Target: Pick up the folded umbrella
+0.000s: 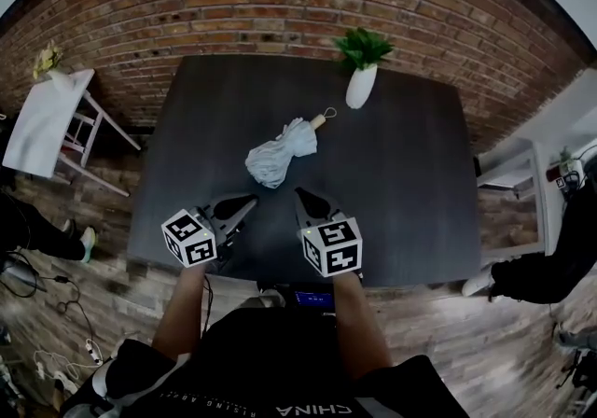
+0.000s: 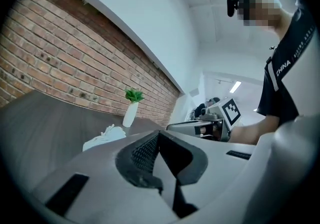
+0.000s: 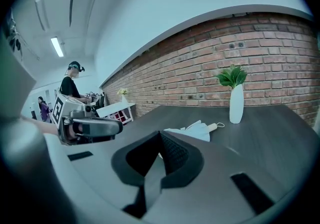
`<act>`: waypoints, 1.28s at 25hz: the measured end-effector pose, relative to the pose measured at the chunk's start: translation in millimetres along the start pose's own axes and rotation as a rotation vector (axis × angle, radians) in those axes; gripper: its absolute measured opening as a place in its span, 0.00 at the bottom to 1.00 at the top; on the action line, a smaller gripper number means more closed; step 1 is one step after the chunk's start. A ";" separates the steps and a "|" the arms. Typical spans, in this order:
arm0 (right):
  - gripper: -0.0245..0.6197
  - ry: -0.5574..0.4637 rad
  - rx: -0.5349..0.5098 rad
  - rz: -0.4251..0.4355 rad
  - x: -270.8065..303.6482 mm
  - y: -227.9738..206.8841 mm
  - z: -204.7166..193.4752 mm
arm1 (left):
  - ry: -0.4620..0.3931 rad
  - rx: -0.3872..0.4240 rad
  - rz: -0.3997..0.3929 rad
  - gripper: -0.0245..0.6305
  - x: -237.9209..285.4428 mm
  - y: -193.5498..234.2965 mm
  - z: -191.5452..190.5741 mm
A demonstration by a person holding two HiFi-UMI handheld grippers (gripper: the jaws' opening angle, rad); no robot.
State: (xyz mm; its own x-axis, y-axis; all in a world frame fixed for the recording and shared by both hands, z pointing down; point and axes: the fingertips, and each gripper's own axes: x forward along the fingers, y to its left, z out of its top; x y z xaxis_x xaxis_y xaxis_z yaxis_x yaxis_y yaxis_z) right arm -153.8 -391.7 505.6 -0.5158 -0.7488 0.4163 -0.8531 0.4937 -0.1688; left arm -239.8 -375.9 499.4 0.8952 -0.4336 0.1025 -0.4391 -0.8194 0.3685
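Note:
The folded pale umbrella (image 1: 280, 153) lies on the dark table (image 1: 410, 183), its wooden handle (image 1: 323, 118) pointing toward the back right. Both grippers hover over the table's near edge, short of the umbrella. My left gripper (image 1: 248, 202) is shut and empty, just near-left of the umbrella's bunched end. My right gripper (image 1: 302, 193) is also shut and empty, just near-right of it. In the left gripper view the umbrella (image 2: 104, 136) lies ahead to the left of the closed jaws. The right gripper view shows the umbrella (image 3: 198, 130) just beyond the jaw tips.
A white vase with a green plant (image 1: 361, 80) stands at the table's back edge, right of the umbrella handle. A white side table (image 1: 42, 122) stands on the left, a white shelf (image 1: 516, 192) on the right. A brick wall runs behind. Cables lie on the floor at lower left.

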 end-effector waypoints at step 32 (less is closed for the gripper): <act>0.05 0.003 -0.012 0.146 -22.8 -61.1 7.2 | 0.153 0.112 0.281 0.04 74.9 16.7 -1.5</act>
State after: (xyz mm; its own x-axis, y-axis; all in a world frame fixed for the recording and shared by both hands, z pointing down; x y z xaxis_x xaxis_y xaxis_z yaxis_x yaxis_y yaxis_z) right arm -90.5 -408.0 500.0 -0.6339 -0.6676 0.3904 -0.7681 0.6026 -0.2167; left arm -180.0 -421.6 514.6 0.7350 -0.5945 0.3260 -0.6686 -0.7153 0.2032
